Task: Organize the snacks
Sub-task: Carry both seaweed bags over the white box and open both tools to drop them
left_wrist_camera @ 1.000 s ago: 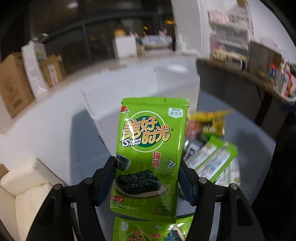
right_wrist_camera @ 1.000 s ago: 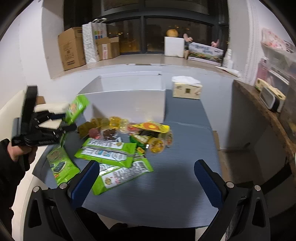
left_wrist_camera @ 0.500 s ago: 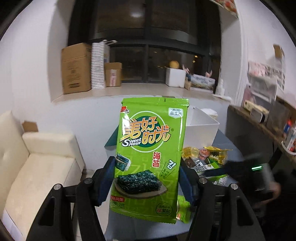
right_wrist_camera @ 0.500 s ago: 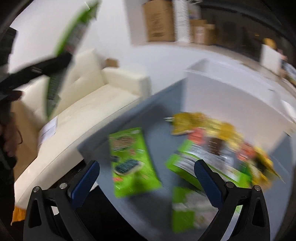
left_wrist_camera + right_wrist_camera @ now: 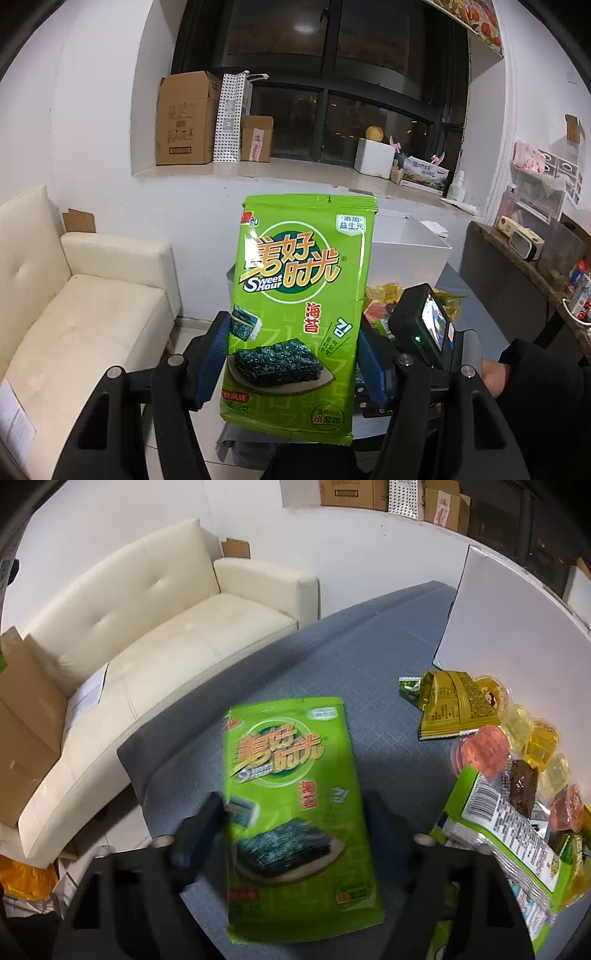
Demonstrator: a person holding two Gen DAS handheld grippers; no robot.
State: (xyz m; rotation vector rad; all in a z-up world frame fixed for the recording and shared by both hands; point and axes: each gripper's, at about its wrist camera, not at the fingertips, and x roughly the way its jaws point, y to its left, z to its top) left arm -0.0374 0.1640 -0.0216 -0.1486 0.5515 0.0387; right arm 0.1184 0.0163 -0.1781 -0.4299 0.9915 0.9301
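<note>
My left gripper (image 5: 291, 365) is shut on a green seaweed snack packet (image 5: 301, 295) and holds it upright in the air, left of the table. My right gripper (image 5: 295, 823) is blurred by motion; its fingers stand on both sides of a second green seaweed packet (image 5: 295, 805) that lies flat on the blue-grey table (image 5: 369, 653). I cannot tell whether it grips it. The right gripper's body also shows in the left wrist view (image 5: 424, 328). More snacks lie right of it: a long green packet (image 5: 506, 834), jelly cups (image 5: 532, 738), an olive pouch (image 5: 454, 705).
A white open box (image 5: 509, 620) stands at the table's far side, behind the snacks. A cream sofa (image 5: 147, 620) sits left of the table, with a cardboard box (image 5: 26, 716) beside it. A shelf with clutter (image 5: 535, 240) runs along the right wall.
My left gripper has lifted its packet and swung away from the table toward the room. My right gripper has swung left and come down over the second seaweed packet, its fingers closing in.
</note>
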